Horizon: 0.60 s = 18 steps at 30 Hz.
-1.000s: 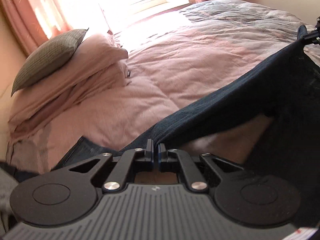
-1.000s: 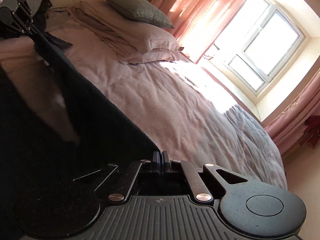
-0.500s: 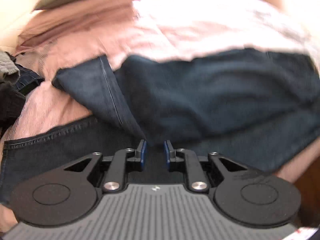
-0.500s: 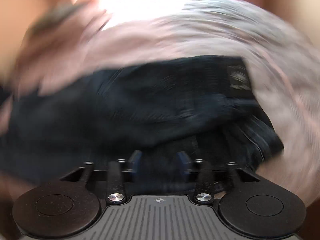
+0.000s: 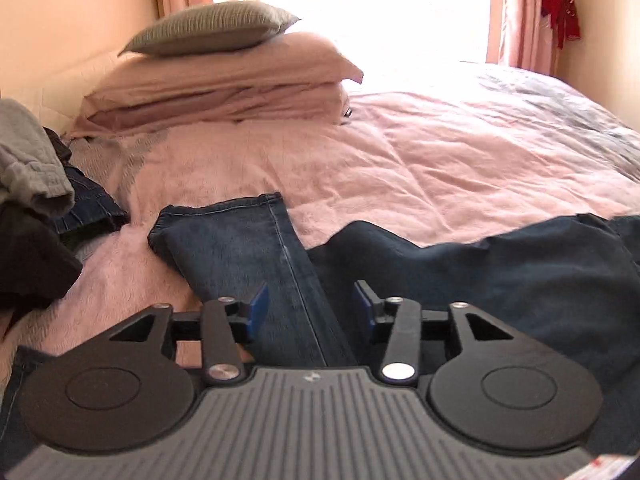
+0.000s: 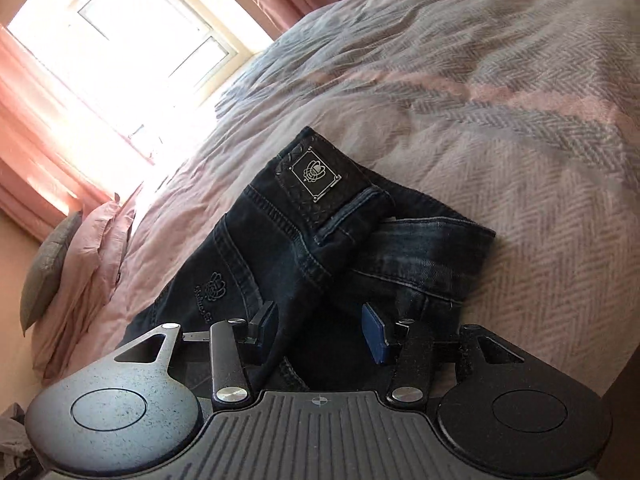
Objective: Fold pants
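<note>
Jeans (image 5: 256, 264) held taut above bed a second ago, now dropped flat on pink duvet (image 5: 400, 168). Left gripper (image 5: 307, 307) jaws just opened, partly apart, hem leg below, ungripped. Right gripper (image 6: 320, 330) partly open over waistband, patch (image 6: 316, 176) beyond, nothing held.

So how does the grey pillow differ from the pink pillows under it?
The grey pillow is smaller and ribbed; the pink pillows are wider and smooth but creased. The grey pillow lies on top, while the pink pillows rest directly on the bed. All lie flat at the end by the wall.
</note>
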### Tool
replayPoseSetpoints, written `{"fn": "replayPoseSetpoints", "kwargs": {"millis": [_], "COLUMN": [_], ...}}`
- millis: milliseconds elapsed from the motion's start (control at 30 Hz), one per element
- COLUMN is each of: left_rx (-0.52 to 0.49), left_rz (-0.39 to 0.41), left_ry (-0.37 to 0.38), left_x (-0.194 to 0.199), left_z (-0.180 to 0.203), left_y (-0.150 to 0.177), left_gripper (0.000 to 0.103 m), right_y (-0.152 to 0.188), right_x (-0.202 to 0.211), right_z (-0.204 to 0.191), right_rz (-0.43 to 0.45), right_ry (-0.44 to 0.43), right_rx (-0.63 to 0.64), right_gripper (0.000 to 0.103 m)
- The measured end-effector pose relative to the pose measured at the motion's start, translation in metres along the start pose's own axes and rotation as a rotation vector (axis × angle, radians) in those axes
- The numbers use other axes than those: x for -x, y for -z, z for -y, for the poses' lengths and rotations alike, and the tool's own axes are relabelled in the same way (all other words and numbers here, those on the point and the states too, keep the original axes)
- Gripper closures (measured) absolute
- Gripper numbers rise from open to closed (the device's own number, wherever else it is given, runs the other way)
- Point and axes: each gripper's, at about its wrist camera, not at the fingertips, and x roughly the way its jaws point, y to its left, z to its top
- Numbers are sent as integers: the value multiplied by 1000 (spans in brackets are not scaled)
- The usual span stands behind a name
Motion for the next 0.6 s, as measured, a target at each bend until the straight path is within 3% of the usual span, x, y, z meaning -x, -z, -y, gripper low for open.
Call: {"fn": "replayPoseSetpoints", "kwargs": {"millis": [200, 367, 467, 500, 567, 600], "left_rx": [22, -29, -30, -33, -21, 9], "left_rz": [-140, -281, -316, -312, -298, -280], "left_ry": [-39, -166, -181, -179, -168, -146], "left_x": [-91, -167, -187, -189, -184, -179], "left_z": [0, 4, -1, -3, -10, -17], "left_y": [-47, -54, -52, -52, -53, -54], "left_gripper": [56, 56, 58, 75, 97, 99], "right_y": [-13, -25, -30, -30, -30, -30], "right_x": [-1, -3, -5, -6, -5, -5], "right_z": [-5, -1, 3, 3, 2, 1], "right_rz": [8, 9, 7, 6, 1, -1], "right_ry": [21, 50, 54, 56, 60, 59], "right_rx": [-16, -24, -32, -30, -23, -19], "right_gripper": [59, 59, 59, 59, 59, 59]}}
